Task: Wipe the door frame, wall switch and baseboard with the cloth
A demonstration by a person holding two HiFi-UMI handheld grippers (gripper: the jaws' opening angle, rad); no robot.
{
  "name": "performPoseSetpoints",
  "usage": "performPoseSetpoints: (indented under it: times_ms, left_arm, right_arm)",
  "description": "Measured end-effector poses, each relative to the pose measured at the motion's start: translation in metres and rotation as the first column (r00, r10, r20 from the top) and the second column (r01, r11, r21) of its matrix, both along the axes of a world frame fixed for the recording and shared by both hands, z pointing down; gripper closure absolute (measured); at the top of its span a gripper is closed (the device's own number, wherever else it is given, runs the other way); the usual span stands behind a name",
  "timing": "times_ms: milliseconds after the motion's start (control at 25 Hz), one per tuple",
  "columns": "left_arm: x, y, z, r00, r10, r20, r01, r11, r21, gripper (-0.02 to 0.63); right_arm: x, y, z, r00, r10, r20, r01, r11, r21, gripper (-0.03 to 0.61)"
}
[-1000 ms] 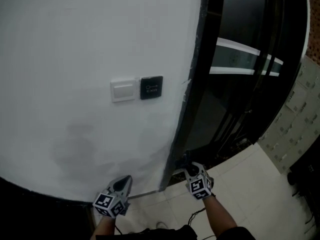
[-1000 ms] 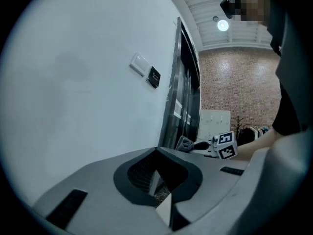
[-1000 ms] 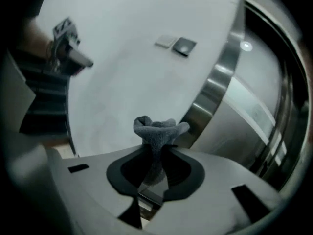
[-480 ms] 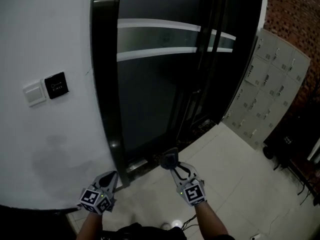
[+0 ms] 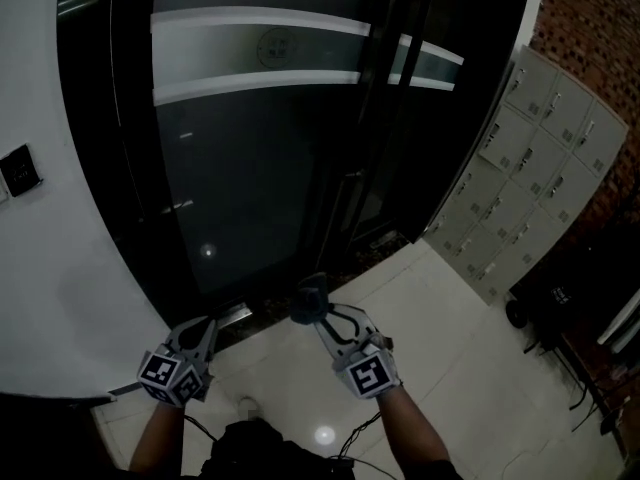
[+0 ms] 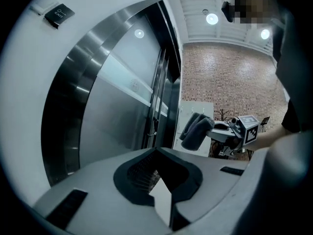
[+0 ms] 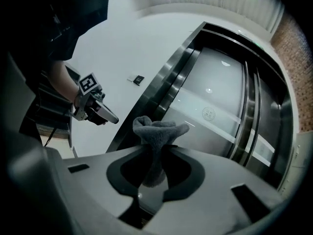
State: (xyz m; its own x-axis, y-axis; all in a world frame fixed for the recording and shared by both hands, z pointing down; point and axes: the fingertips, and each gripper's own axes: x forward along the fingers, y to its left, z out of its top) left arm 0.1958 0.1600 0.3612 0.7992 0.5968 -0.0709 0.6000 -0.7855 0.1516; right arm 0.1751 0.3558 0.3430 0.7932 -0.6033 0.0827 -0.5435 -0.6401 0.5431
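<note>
At the far left, a black wall switch (image 5: pixel 20 171) sits on the white wall (image 5: pixel 50 298), just beside the dark metal door frame (image 5: pixel 92 158). The left gripper (image 5: pixel 201 329) is held low and near, in front of the frame's foot, its jaws clenched together with nothing between them. To its right is the dark glass door (image 5: pixel 250 188) with a pale band across it. The right gripper (image 5: pixel 322 316) points at the door's base, jaws grasping the grey cloth (image 5: pixel 308 303), which bunches up beyond the tips, apart from the door. Pale floor tiles (image 5: pixel 450 358) lead right to grey lockers (image 5: pixel 530 158) and a brick wall (image 5: pixel 600 38).
</note>
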Motion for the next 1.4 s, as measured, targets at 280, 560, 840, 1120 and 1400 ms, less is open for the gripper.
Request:
performPoseSetpoints:
  times_ms: [280,560,840,1120,1400]
  left_arm:
    - [0.094,-0.002,0.011,0.991,-0.135,0.008,0.135,0.991,-0.014,0.612]
    - [0.160,-0.031,-0.034,0.947,-0.303,-0.110,0.302,0.953,-0.022,0.612]
    - [0.136,-0.110,-0.062,0.801,-0.577,-0.161,0.590,0.807,0.039,0.612]
    - [0.080,-0.150,-0.068,0.445,-0.872,-0.203,0.894,0.445,0.048,0.612]
    - [0.041,-0.101,-0.062,0.100,-0.985,-0.141,0.995,0.103,-0.008,0.612]
  right_arm:
    - [0.096,-0.016,-0.015,0.983,-0.154,-0.096,0.135,0.975,-0.178,0.509]
    - [0.191,-0.077,-0.054,0.898,-0.390,-0.205,0.349,0.914,-0.207,0.509]
    - [0.238,-0.191,-0.080,0.694,-0.656,-0.298,0.627,0.753,-0.199,0.509]
    - [0.241,-0.279,-0.137,0.347,-0.845,-0.407,0.838,0.474,-0.270,0.509]
    - [0.249,-0.316,-0.234,0.086,-0.819,-0.567,0.821,0.380,-0.425,0.509]
